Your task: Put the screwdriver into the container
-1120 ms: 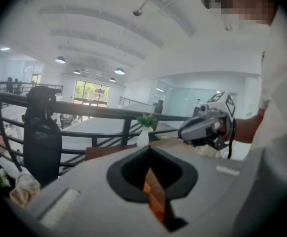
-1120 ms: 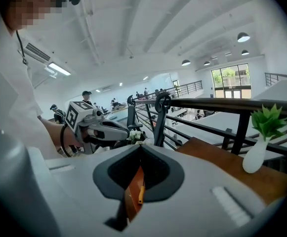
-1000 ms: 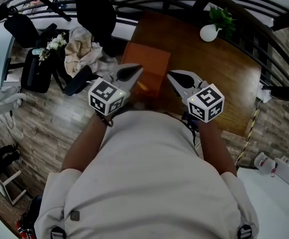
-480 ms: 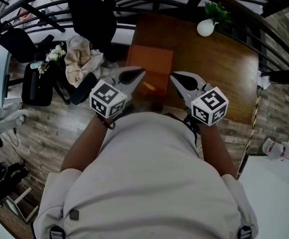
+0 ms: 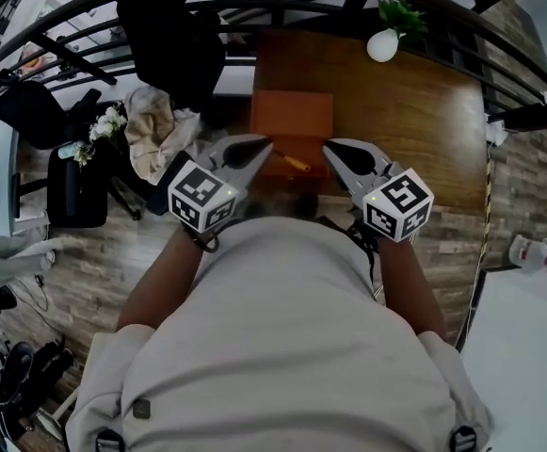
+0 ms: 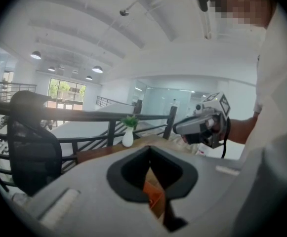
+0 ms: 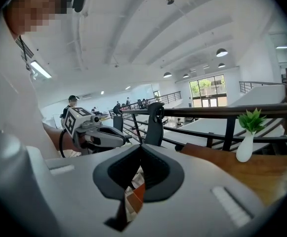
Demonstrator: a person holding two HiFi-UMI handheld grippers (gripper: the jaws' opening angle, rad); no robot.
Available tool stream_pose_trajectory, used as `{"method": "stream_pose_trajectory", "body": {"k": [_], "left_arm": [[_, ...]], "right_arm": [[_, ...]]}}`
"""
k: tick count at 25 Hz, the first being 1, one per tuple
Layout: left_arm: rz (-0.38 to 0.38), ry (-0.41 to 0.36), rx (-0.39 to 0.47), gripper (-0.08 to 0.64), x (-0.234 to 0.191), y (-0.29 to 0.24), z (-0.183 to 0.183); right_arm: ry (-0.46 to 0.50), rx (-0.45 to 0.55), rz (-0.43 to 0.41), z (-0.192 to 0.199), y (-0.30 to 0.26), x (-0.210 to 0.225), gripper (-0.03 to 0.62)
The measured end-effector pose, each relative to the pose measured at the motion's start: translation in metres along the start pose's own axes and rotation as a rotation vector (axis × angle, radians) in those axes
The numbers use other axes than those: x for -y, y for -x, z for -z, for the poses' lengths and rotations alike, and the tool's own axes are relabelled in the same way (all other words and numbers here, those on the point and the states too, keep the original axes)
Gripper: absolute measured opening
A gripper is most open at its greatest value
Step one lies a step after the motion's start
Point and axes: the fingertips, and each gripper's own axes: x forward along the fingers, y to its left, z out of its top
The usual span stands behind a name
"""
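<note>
With the screwdriver [image 5: 297,164] lying on the table [image 5: 414,130] just beside the container's [image 5: 292,116] near side, the left gripper [image 5: 254,145] and right gripper [image 5: 334,149] hover near it, jaws closed on nothing, so the pick-up seems unstarted: one must open and descend onto the handle.

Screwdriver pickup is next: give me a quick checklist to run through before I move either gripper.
1. Screwdriver located: ok, it lies on the table by the container's near edge.
2. Container open on top: cannot tell from the head view.
3. Left gripper free: ok, jaws together, nothing between them.
4. Right gripper free: ok, jaws together, nothing between them.
5. Jaws opened for the grasp: not ok, both are shut.
6. Vase out of the way: ok, it stands at the table's far edge.
</note>
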Motion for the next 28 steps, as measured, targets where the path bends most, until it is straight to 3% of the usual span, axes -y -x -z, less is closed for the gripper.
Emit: {"method": "stream_pose_trajectory", "body": {"k": [9, 18, 28], "left_arm": [[0.079, -0.017, -0.003, 0.003, -0.009, 0.044, 0.011], [0.152, -0.032, -0.020, 0.003, -0.009, 0.073, 0.028], [0.185, -0.011, -0.029, 0.004, 0.019, 0.056, 0.035]], "right_arm": [[-0.013, 0.020, 0.085, 0.000, -0.015, -0.035, 0.008], [-0.047, 0.048, 0.116, 0.013, -0.029, -0.076, 0.008], [-0.074, 0.058, 0.142, 0.027, 0.006, -0.076, 0.008]]}}
